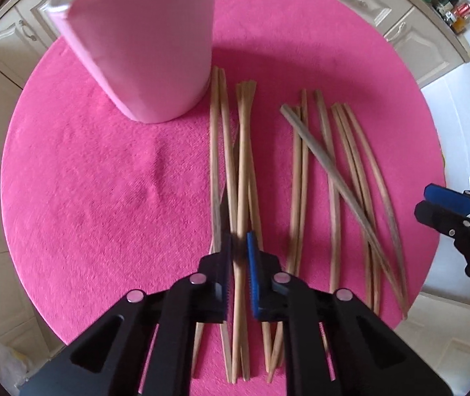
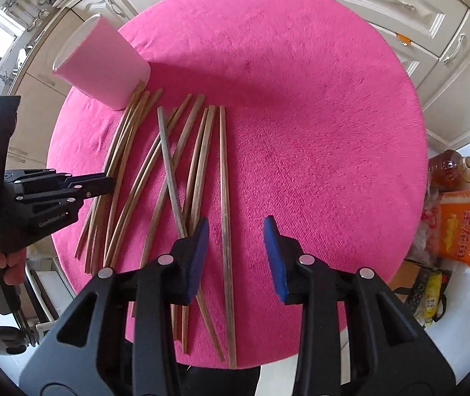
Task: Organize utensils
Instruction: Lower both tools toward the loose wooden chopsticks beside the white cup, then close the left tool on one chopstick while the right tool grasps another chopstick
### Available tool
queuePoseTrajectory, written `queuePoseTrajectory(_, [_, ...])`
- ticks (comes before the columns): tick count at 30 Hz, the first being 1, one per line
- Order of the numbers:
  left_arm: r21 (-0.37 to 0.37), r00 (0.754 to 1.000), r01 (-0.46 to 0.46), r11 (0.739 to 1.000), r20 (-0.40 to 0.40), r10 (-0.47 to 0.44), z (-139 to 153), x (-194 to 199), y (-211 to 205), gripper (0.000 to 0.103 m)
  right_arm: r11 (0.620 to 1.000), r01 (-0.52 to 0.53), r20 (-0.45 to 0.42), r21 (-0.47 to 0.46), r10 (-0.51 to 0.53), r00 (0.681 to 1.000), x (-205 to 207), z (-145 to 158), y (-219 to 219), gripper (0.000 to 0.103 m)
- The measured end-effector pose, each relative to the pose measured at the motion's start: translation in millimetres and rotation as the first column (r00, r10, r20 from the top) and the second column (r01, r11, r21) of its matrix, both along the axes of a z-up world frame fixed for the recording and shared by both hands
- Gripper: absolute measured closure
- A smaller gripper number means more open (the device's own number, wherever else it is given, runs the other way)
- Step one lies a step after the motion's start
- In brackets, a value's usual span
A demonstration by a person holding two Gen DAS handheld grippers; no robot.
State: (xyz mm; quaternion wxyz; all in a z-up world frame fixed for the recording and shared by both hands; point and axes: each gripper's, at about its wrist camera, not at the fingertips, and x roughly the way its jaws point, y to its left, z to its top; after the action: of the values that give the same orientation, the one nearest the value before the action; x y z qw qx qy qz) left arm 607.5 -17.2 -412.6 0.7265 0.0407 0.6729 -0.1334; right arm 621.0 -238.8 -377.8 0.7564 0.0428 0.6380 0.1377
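1. Wooden chopsticks (image 2: 182, 171) lie scattered on a pink round table (image 2: 301, 99), beside a pink cup (image 2: 103, 66).
2. Left tongs (image 1: 239, 254) are clamped on one chopstick (image 1: 242, 165) in the group nearest the cup.
3. Right tongs (image 2: 236, 231) stand parted around the outermost chopstick (image 2: 225, 198), pads not touching it.

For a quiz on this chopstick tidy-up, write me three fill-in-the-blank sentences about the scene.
1. The chopsticks lie on a round ____ cloth.
2. The pink cup stands ____ on the cloth.
3. The left tongs are shut on a ____, while the right tongs stand open.

Missing words: pink; upright; chopstick
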Motion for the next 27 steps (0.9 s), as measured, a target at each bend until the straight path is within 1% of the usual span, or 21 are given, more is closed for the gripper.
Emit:
queuePoseTrajectory(1, [-0.001, 1.000, 0.001, 1.000, -0.003, -0.001, -1.7, 1.4, -0.3, 0.096, 1.000, 0.002, -0.005, 0.003, -0.002, 1.000, 1.5, -1.9, 0.5, 0.070])
queuePoseTrajectory(5, [-0.047, 1.000, -0.020, 0.999, -0.017, 0.019, -2.8, 6.3, 5.5, 0.098, 1.000, 0.001, -0.017, 0.011, -0.001, 1.000, 7.8, -7.2, 3.7, 0.073])
queuePoseTrajectory(11, [-0.113, 0.999, -0.026, 0.993, -0.031, 0.023, 9.6, 6.2, 24.3, 0.098, 1.000, -0.009, -0.040, -0.006, 0.009, 0.999, 18.5, -15.9, 10.6, 0.074])
queuePoseTrajectory(14, [-0.126, 0.999, -0.026, 0.992, -0.026, 0.023, 16.5, 5.5, 31.9, 0.098, 0.999, -0.021, -0.048, -0.026, 0.020, 0.999, 22.7, -19.8, 16.8, 0.075])
queuePoseTrajectory(18, [-0.151, 1.000, -0.023, 0.988, -0.019, 0.020, 27.5, 2.4, 39.6, 0.098, 0.996, -0.047, -0.069, -0.074, 0.042, 0.997, 26.7, -26.4, 27.3, 0.083])
queuePoseTrajectory(19, [-0.159, 1.000, -0.020, 0.987, -0.015, 0.018, 29.5, 2.2, 41.5, 0.098, 0.995, -0.055, -0.075, -0.089, 0.049, 0.996, 27.1, -28.1, 28.8, 0.087])
queuePoseTrajectory(21, [-0.171, 1.000, -0.008, 0.985, -0.001, 0.008, 33.9, 1.5, 46.8, 0.098, 0.989, -0.077, -0.081, -0.122, 0.068, 0.994, 27.2, -32.2, 34.1, 0.089])
queuePoseTrajectory(22, [-0.177, 1.000, -0.002, 0.984, 0.011, 0.004, 35.2, -4.9, 45.1, 0.098, 0.988, -0.084, -0.076, -0.133, 0.075, 0.994, 26.8, -32.1, 36.1, 0.090])
queuePoseTrajectory(25, [-0.207, 0.999, 0.011, 0.978, 0.033, -0.004, 46.1, -9.4, 48.2, 0.098, 0.980, -0.107, -0.067, -0.167, 0.097, 0.993, 26.8, -31.8, 40.2, 0.096])
queuePoseTrajectory(27, [-0.226, 0.999, 0.020, 0.974, 0.050, -0.009, 54.7, -12.7, 50.6, 0.098, 0.983, -0.096, -0.066, -0.156, 0.086, 0.994, 26.8, -29.8, 38.4, 0.097])
